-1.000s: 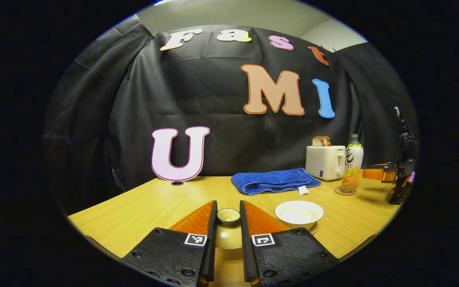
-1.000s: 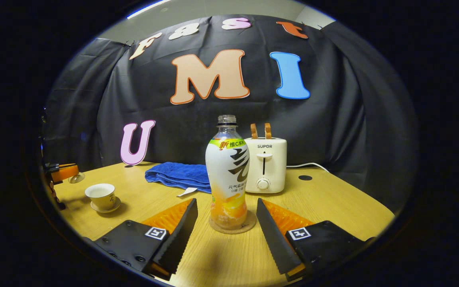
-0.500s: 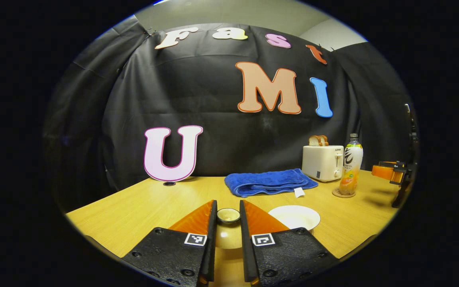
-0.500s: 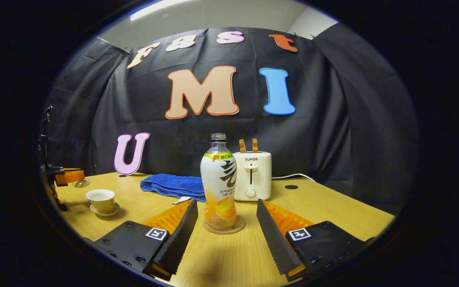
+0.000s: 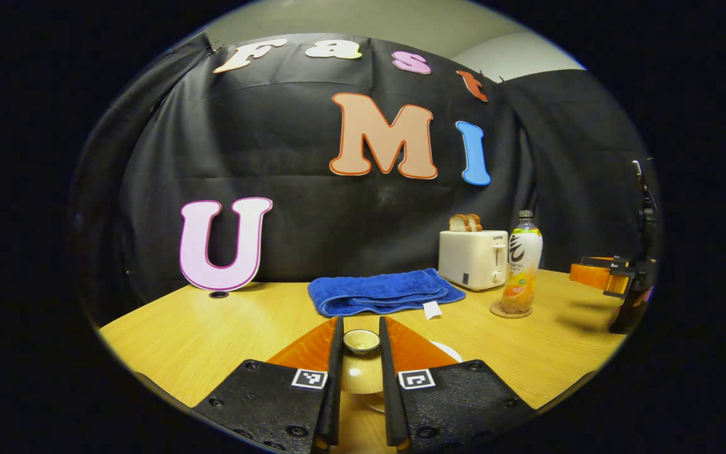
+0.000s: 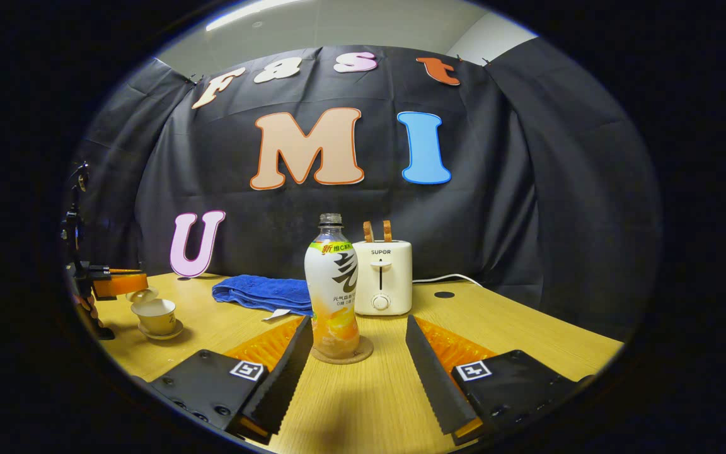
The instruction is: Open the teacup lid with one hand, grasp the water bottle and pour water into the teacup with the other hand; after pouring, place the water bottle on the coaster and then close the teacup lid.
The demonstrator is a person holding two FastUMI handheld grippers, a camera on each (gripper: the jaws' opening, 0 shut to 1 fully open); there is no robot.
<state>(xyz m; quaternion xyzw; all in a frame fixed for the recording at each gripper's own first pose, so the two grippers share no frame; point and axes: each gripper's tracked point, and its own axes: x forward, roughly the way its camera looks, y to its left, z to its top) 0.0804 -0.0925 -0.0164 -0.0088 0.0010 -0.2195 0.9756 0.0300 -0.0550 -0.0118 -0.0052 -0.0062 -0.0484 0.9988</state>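
The teacup lid (image 5: 361, 341) sits clamped knob-up in the left gripper (image 5: 360, 353), just above the teacup (image 6: 155, 314). The water bottle (image 6: 333, 284) stands upright on its coaster (image 6: 341, 354); the right gripper (image 6: 353, 353) has its jaws apart, clear of the bottle.

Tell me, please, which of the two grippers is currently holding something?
The left gripper is: its fingers are shut on the teacup lid, held near the teacup. The right gripper is open, behind the water bottle on its coaster.
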